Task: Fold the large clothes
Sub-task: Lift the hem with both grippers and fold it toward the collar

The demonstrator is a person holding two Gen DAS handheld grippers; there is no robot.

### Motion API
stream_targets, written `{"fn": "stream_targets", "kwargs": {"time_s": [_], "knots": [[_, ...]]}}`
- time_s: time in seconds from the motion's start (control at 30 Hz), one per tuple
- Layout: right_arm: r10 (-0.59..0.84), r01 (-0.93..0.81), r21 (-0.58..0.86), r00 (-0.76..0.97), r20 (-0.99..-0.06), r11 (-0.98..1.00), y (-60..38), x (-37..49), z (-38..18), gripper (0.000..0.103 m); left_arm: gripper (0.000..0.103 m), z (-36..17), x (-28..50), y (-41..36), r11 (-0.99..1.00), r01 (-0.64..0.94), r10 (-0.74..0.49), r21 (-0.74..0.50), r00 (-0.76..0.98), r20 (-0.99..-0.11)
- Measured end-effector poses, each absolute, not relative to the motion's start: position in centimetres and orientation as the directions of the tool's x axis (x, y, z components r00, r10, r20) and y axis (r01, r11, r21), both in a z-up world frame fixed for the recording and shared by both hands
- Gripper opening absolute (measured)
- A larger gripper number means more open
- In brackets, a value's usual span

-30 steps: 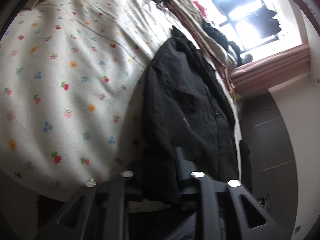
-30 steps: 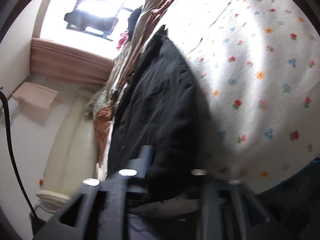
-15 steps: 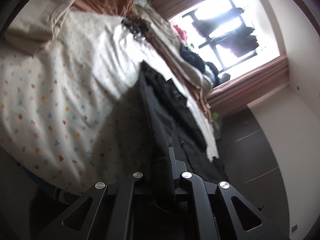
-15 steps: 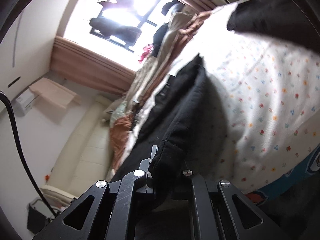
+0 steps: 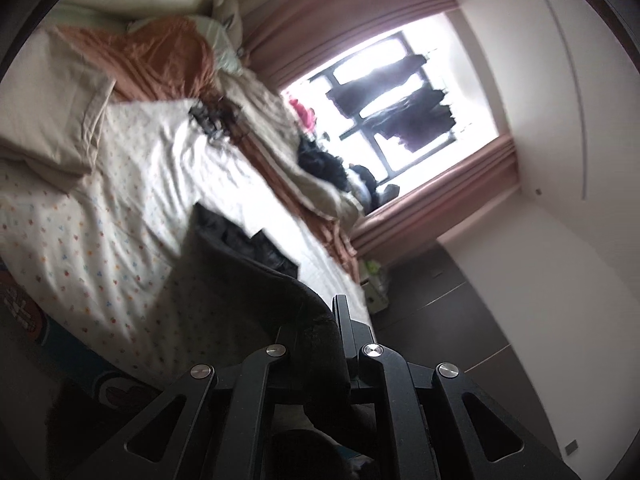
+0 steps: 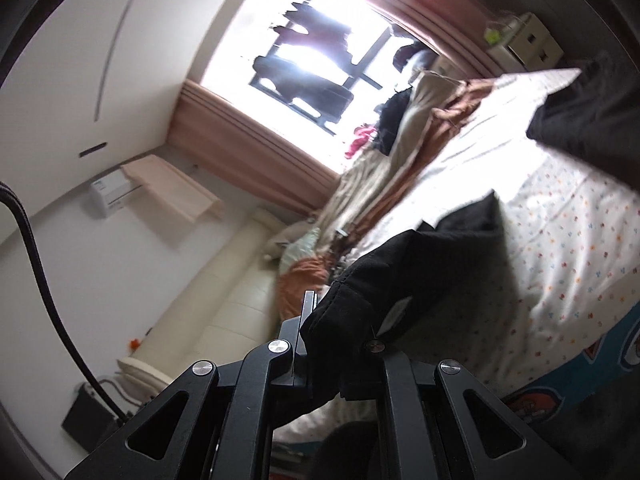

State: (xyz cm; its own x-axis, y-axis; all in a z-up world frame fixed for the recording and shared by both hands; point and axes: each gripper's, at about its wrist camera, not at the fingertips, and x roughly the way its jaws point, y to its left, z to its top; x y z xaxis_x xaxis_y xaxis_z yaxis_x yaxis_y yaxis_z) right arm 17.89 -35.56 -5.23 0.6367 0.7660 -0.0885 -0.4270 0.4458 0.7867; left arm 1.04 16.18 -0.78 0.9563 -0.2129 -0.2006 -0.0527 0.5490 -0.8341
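A large black garment (image 5: 256, 280) hangs between my two grippers above a bed with a white flower-print sheet (image 5: 132, 208). My left gripper (image 5: 320, 332) is shut on one edge of the garment, which drapes over its fingers. My right gripper (image 6: 332, 328) is shut on another edge of the same black garment (image 6: 432, 256). The far part of the cloth still trails on the sheet (image 6: 560, 240). The fingertips are mostly hidden by the fabric.
A heap of beige and rust-orange bedding (image 5: 168, 52) and dark clothes (image 5: 320, 160) lies along the far side of the bed under a bright window (image 5: 400, 104). A cream sofa (image 6: 224, 304) stands by the wall. A dark cable (image 6: 36, 264) hangs at left.
Both grippers have risen and tilted up with the black garment held in them. It has lifted off the sheet, and the window and walls have come into view.
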Motion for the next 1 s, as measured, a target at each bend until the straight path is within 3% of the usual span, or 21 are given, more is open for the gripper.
{"fn": "stream_targets", "kwargs": {"time_s": [0.4, 1.0], "knots": [[0.763, -0.501, 0.751, 0.646, -0.006, 0.43, -35.3, 15.1, -1.0, 0.009, 0.008, 4.6, -3.0, 15.5, 0.571, 0.032, -0.192, -0.82, 0.977, -0.096], [0.753, -0.47, 0.772, 0.658, -0.017, 0.428, -33.2, 25.2, -1.3, 0.009, 0.009, 4.6, 7.0, 18.7, 0.546, -0.004, -0.189, -0.838, 0.974, -0.128]]}}
